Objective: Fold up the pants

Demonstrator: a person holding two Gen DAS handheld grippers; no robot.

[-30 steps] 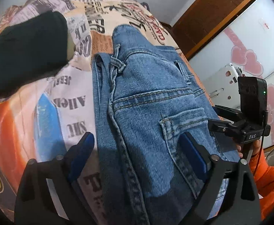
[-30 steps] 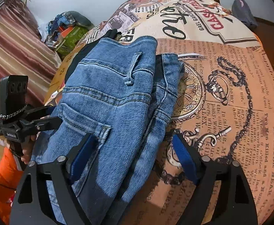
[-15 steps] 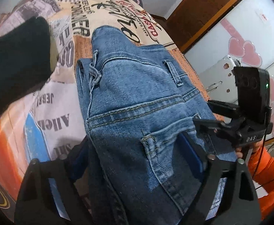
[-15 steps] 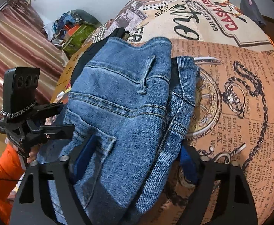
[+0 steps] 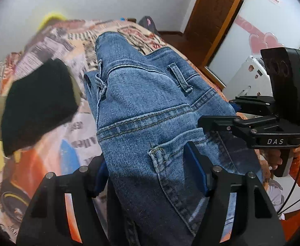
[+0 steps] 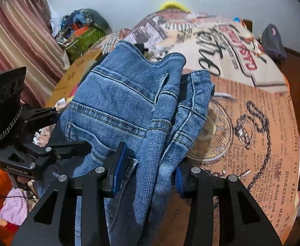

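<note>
A black cloth (image 5: 37, 106) lies far left on the bed (image 5: 53, 135). Beside it the left tongs (image 5: 152, 176) are closing on the folded jeans (image 5: 145, 110), denim bunched between the pads. The jeans hang raised over the bed's printed cover. On their other edge the right tongs (image 6: 147, 172) are closing too, squeezing gathered denim.

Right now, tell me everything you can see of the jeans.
The jeans are mid-blue denim, folded into a thick bundle, back side up: a patch pocket, a yoke seam, belt loops and the waistband show. They are bunched and raised over the printed bedspread. The left gripper and the right gripper each straddle the near end, jaws closing with cloth between the blue pads. A black garment lies beside them.
</note>
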